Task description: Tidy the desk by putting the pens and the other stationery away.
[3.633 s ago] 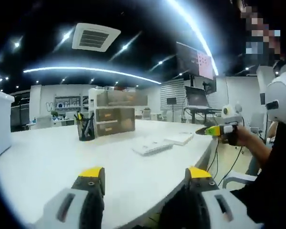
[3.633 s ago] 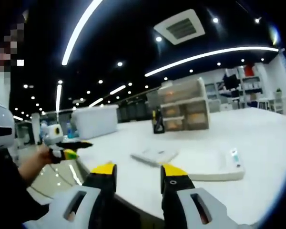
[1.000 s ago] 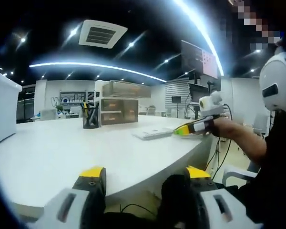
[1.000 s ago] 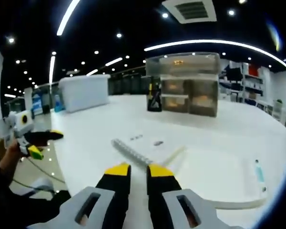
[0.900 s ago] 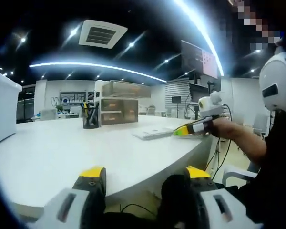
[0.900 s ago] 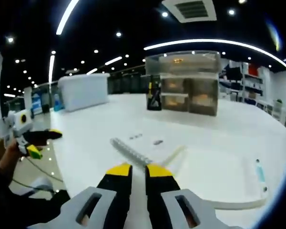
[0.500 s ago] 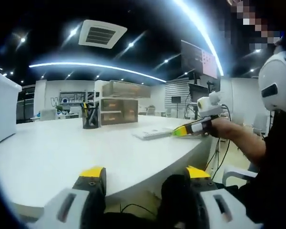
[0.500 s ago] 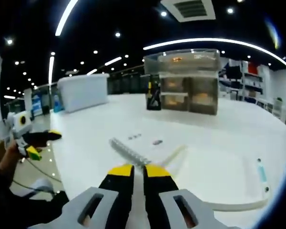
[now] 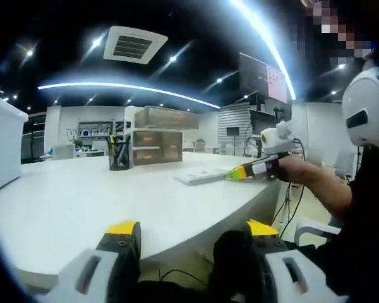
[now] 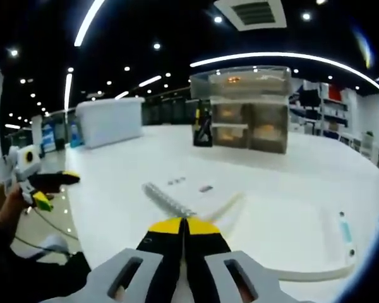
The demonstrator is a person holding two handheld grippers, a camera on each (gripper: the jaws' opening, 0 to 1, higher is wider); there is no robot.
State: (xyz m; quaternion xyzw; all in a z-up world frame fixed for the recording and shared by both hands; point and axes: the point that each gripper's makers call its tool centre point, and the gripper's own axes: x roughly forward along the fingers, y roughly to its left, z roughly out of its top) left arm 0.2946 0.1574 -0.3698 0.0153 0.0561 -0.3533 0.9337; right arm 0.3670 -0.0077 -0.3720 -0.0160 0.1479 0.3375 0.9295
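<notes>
Yellow-tipped right gripper sits bottom centre, jaws pressed together, nothing visible between. Ruler lies just beyond on white desk. Left gripper bottom centre, jaws apart, low at desk edge. Pen cup & drawer unit far, upper centre.

The tabletop is smooth, white and faintly glossy. The drawer box looks like clear plastic, see-through and shiny. The pen cup is dark and matt. The right gripper has grey plastic fingers with matt yellow tips. A flat pad looks like white paper.
</notes>
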